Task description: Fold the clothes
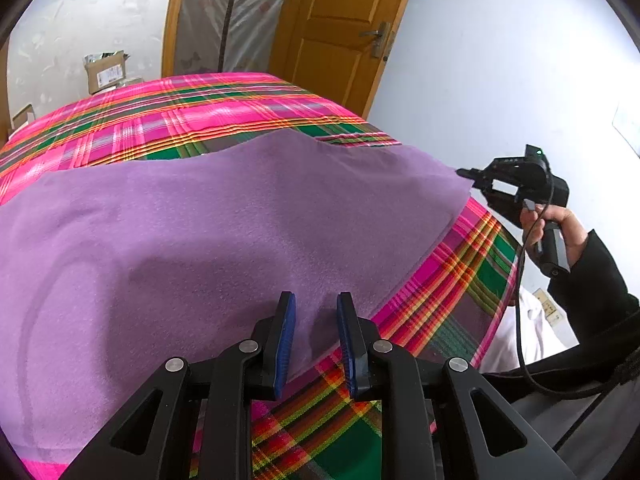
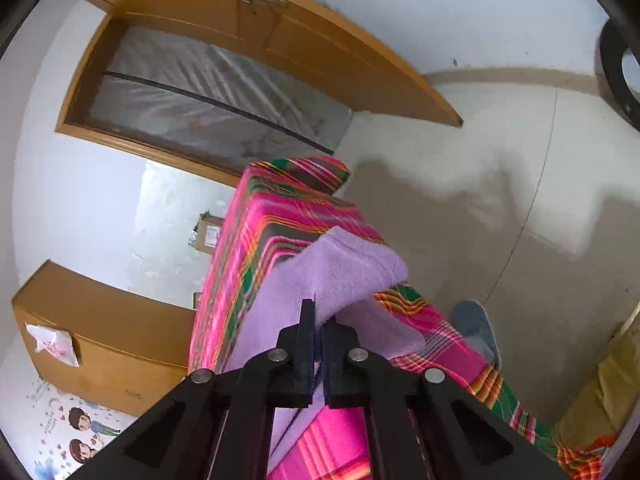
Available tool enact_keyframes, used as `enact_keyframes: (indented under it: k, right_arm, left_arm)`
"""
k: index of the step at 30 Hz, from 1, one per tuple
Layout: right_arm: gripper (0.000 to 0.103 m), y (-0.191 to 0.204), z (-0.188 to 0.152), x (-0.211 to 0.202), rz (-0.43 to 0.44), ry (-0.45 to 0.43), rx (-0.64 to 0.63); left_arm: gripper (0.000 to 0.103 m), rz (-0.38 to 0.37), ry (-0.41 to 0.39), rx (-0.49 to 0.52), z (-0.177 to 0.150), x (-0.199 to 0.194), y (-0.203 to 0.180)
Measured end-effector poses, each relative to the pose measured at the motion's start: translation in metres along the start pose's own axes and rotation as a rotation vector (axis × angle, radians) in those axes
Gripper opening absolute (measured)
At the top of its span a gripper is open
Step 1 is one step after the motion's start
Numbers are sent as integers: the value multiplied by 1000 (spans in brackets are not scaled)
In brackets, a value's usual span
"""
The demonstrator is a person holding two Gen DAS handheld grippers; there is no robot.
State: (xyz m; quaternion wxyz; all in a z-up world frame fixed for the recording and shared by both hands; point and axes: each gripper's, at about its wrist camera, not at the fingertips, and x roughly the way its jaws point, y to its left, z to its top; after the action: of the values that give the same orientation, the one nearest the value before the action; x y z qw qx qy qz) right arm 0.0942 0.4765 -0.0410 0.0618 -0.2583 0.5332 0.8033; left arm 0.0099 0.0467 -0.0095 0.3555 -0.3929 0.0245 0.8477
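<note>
Our plaid-covered bed (image 1: 224,108) carries the purple fleece garment (image 1: 200,232), spread flat for folding. Our right claw (image 1: 466,173) is clamped on its corner; our left claw (image 1: 316,316), partly open, straddles the near edge without gripping.

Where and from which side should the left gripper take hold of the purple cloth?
Grip the cloth at its near edge, coming in low from the bed's near side. That hem already lies between the open left gripper fingers, while the right gripper pinches the far corner.

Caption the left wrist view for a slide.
Left gripper open over purple fleece cloth on pink plaid bedcover; right gripper pinches its corner.
</note>
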Motion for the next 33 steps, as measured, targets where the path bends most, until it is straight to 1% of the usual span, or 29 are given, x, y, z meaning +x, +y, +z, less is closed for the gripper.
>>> enact_keyframes:
  k: [4, 6, 7, 8, 12, 15, 17, 18, 20, 21, 22, 24, 25, 28, 33]
  right_arm:
    - [3, -14, 1, 5, -22, 33, 24]
    - [6, -18, 1, 11, -35, 47, 35]
    - [9, -18, 2, 9, -49, 34, 39]
    - [10, -19, 3, 6, -65, 18, 43]
    - [11, -20, 8, -15, -149, -40, 25]
    - [11, -6, 8, -31, -133, -82, -54]
    - [11, 19, 0, -30, -97, -76, -157]
    - [11, 35, -5, -27, -77, -61, -217]
    - [13, 62, -20, -11, -80, -12, -341]
    - [18, 75, -28, -3, -84, 14, -403]
    - [21, 89, -38, 10, -73, 53, -463]
    - [21, 114, -59, 36, -40, 144, -567]
    - [21, 126, -70, 52, -21, 203, -611]
    - [21, 161, -100, 95, 1, 323, -710]
    - [21, 201, -136, 142, 65, 460, -790]
  left_arm:
    - [22, -9, 1, 10, 0, 1, -3]
    - [22, -8, 1, 10, 0, 1, -3]
    - [22, -9, 0, 11, -1, 0, -3]
    - [22, -8, -2, 12, -1, -1, -3]
    - [22, 14, -20, 3, -3, -9, -1]
    - [22, 52, -52, -59, -2, -17, 14]
    - [22, 72, -65, -99, -3, -21, 22]
    - [22, 80, -65, -113, -3, -22, 25]
    - [22, 92, -49, -124, -6, -19, 27]
    - [22, 96, -39, -122, -7, -17, 26]
    - [22, 99, -37, -117, -8, -16, 25]
    - [22, 97, -39, -107, -11, -16, 21]
    - [22, 95, -40, -109, -11, -17, 21]
    - [22, 104, -53, -122, -12, -21, 24]
    - [22, 116, -53, -145, -13, -21, 32]
